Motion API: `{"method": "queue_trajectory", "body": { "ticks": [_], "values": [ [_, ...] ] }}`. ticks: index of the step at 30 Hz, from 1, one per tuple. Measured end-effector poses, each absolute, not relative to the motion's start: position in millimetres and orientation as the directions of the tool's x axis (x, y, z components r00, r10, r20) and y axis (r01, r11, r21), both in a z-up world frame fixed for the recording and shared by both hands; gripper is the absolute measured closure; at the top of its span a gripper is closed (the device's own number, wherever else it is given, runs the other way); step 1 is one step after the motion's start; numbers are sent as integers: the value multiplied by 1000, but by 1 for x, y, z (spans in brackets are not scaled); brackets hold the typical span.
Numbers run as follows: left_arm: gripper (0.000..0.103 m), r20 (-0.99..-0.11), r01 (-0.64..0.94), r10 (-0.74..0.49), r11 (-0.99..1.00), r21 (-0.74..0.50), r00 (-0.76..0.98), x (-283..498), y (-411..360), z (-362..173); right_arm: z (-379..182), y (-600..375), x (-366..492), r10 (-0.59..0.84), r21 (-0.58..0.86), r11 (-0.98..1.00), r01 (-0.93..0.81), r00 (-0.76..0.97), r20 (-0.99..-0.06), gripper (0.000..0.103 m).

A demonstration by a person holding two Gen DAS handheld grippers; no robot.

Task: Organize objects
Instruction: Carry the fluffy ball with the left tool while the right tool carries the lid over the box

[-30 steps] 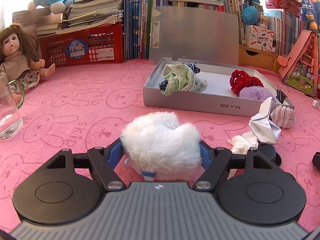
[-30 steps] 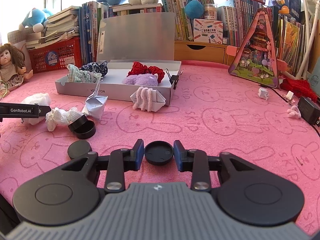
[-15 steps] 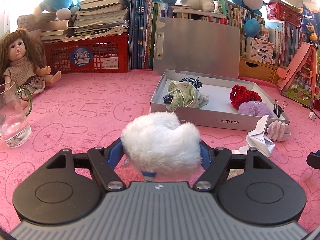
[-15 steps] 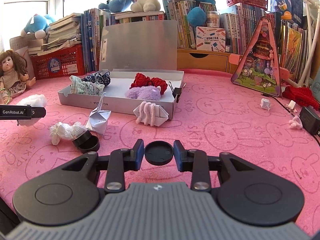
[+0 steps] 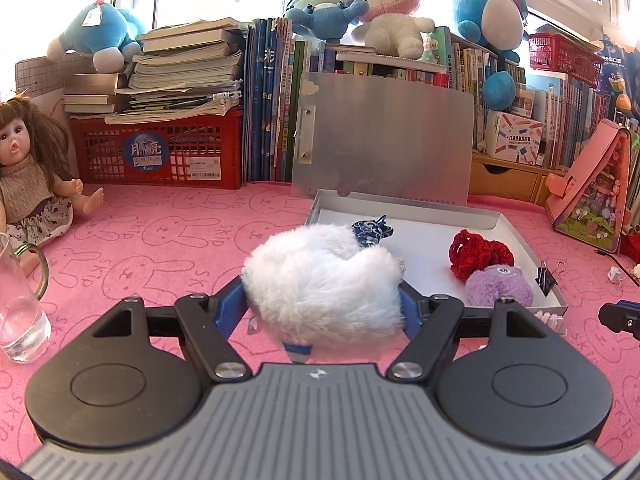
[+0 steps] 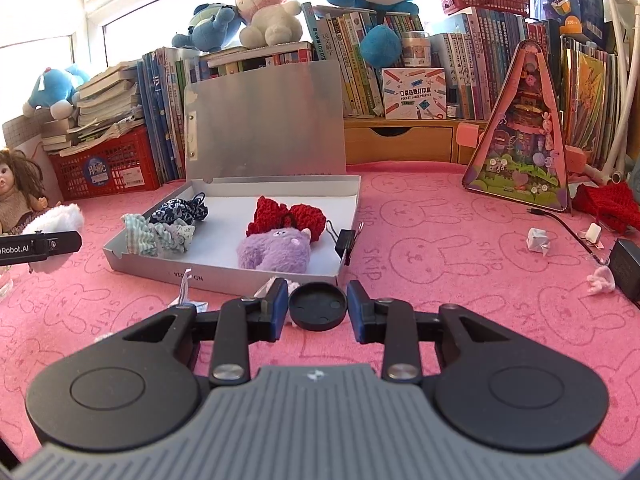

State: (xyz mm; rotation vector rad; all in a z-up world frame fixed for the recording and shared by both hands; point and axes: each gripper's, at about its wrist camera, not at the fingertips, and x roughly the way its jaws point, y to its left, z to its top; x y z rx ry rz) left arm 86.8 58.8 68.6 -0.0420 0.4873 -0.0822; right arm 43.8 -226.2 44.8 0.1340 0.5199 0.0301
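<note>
My left gripper [image 5: 322,308] is shut on a white fluffy plush piece [image 5: 320,280], held above the pink mat just before the open grey box [image 5: 516,236]. My right gripper [image 6: 317,307] is shut on a round black lid [image 6: 317,306], lifted near the box's [image 6: 224,276] front wall. Inside the box lie a red knitted piece [image 6: 288,216], a purple plush [image 6: 272,248], a dark blue patterned cloth [image 6: 182,210] and a green-white cloth [image 6: 158,236]. The left gripper and its white plush [image 6: 60,216] show at the left edge of the right wrist view.
A glass jug [image 5: 18,304] stands at the left, a doll [image 5: 28,176] behind it. Binder clip [image 6: 346,240] hangs on the box's right wall. A red crate [image 5: 160,152], books and plush toys line the back. A pink triangular toy house [image 6: 520,140], cable and adapter [image 6: 624,264] lie right.
Both grippers have risen and moved toward the box, each keeping its load. The crumpled paper, folded paper and black pot seen below earlier have mostly dropped out of view.
</note>
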Motion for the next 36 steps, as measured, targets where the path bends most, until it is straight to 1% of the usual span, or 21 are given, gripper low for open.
{"method": "queue_trajectory", "body": {
  "ticks": [5,16,19,24,30,36],
  "values": [
    [25,-458,74,-97,995,-67,884,114,56,83,58,-238,72,96,185,983,-3,862,-497,67],
    [25,-490,126,-176,983,-134,854,191,48,95,77,-259,152,153,278,960,4,829,-538,67],
    [25,-509,137,-189,981,-138,840,213,42,92,73,-258,175,164,301,953,18,808,-566,67],
    [25,-548,137,-182,983,-123,816,246,34,80,58,-252,209,146,288,956,49,774,-616,67],
    [25,-568,145,-166,986,-81,806,271,26,66,43,-245,237,116,271,959,84,754,-646,67],
    [25,-608,147,-159,987,-71,778,286,23,46,29,-241,255,103,259,961,100,739,-666,66]
  ]
}}
